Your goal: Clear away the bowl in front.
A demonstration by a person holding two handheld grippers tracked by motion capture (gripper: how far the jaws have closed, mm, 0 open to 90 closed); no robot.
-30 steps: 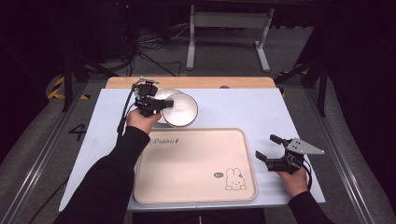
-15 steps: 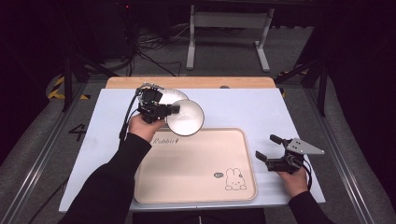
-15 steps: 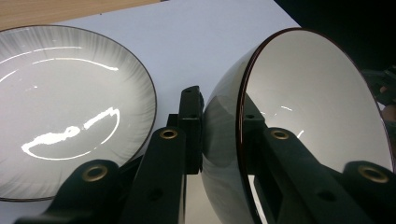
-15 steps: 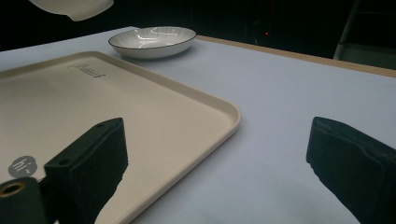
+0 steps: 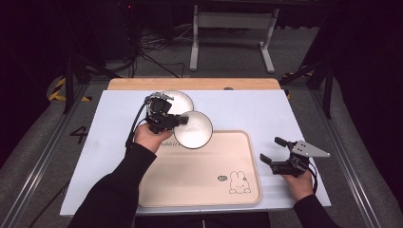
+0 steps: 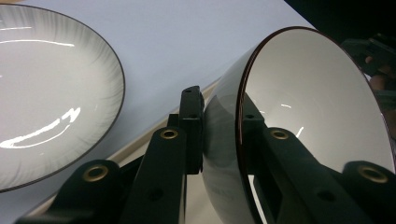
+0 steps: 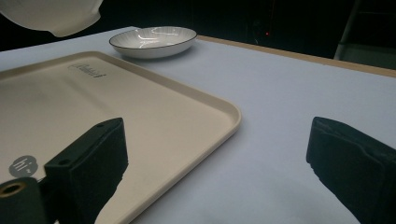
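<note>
The left gripper (image 5: 177, 121) clamps the rim of a white bowl (image 5: 194, 129), one jaw inside and one outside, holding it tilted over the far left corner of the beige tray (image 5: 199, 180). A plate (image 5: 183, 100) sits on the table (image 5: 256, 114) just behind. The right gripper (image 5: 272, 149), jaws wide and empty, rests right of the tray.

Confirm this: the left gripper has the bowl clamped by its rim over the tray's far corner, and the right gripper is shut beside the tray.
Not quite. The right gripper is open: the right gripper view shows its jaws wide apart with nothing between them. The rest holds: the left gripper clamps the bowl by its rim over the tray's far corner.
</note>
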